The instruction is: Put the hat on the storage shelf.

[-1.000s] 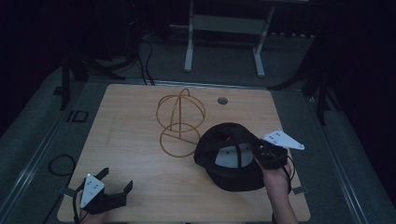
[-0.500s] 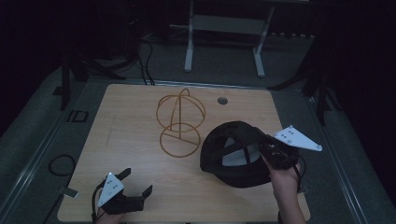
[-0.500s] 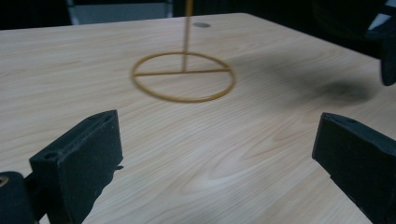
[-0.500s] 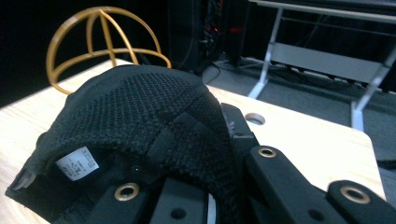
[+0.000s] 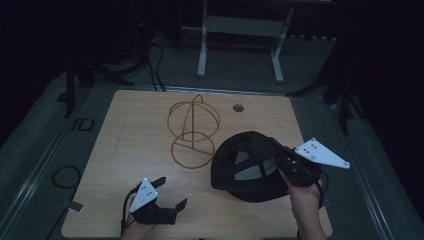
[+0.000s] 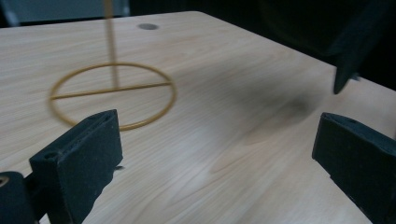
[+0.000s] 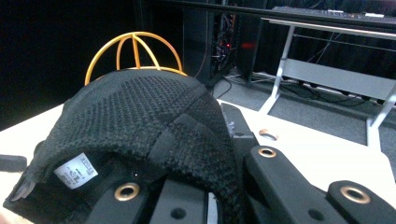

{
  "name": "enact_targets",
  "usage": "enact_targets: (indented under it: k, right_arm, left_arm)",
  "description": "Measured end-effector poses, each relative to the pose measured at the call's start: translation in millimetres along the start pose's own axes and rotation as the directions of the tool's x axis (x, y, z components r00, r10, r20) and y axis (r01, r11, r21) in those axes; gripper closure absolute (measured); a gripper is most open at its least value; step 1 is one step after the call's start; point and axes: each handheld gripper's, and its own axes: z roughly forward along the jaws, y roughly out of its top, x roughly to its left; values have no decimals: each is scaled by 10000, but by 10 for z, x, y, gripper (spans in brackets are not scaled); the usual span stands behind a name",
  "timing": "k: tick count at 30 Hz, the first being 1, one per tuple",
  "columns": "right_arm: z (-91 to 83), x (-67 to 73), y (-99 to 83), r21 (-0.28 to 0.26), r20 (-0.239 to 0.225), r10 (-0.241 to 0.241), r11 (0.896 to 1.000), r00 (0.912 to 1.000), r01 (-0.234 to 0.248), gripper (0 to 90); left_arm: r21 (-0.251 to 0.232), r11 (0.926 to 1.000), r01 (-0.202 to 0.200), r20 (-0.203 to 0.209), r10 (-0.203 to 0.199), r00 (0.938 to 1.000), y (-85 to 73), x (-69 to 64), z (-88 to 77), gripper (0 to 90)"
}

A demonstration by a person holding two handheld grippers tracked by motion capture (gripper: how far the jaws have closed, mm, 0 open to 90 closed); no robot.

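**Two grippers, one cap held**

Clamped on the black cap's [image 5: 248, 167] rim: right gripper [image 5: 285, 161], just right of the wire stand [image 5: 192, 131]. Cap tilted up beside the stand's base ring, crown toward the stand, underside and label in the right gripper view. Spread wide and holding nothing: left gripper [image 5: 169, 192], near the table [image 5: 125, 135] edge, in front of the stand.

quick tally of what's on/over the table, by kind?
black cap: 1
gold wire hat stand: 1
handheld tools, left tool and right tool: 2
Total: 4
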Motion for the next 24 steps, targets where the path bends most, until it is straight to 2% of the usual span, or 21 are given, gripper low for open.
enact_targets:
  k: [3, 4, 7, 8, 15, 21, 24]
  right_arm:
    - [7, 16, -10, 9, -89, 57, 10000, 9999, -57, 887]
    - [9, 23, -14, 11, -128, 47, 10000, 9999, -47, 887]
    - [25, 52, -30, 36, -188, 4, 10000, 9998, -4, 887]
    - [31, 59, -34, 42, -197, -4, 10000, 9998, 5, 887]
    - [66, 98, -38, 52, -370, -26, 10000, 9993, 28, 887]
    - [102, 142, -43, 79, -507, -148, 9999, 9986, 152, 887]
    - [101, 169, -40, 43, -674, -193, 9998, 9975, 197, 887]
  left_arm:
    - [76, 9998, -157, 282, 155, 9995, 67, -71, 77, 24]
    - [82, 9998, -170, 506, 165, 9986, 99, -95, 104, 25]
    - [101, 9993, -353, 690, 346, 9970, 179, -160, 170, 31]
    - [105, 9991, -415, 641, 408, 9971, 206, -186, 194, 31]
    - [-102, 9983, -569, 1033, 577, 9930, 364, -302, 324, 62]
    - [-297, 9977, -605, 1071, 634, 9922, 487, -344, 432, 84]
    - [-412, 9974, -585, 933, 622, 9937, 548, -331, 478, 115]
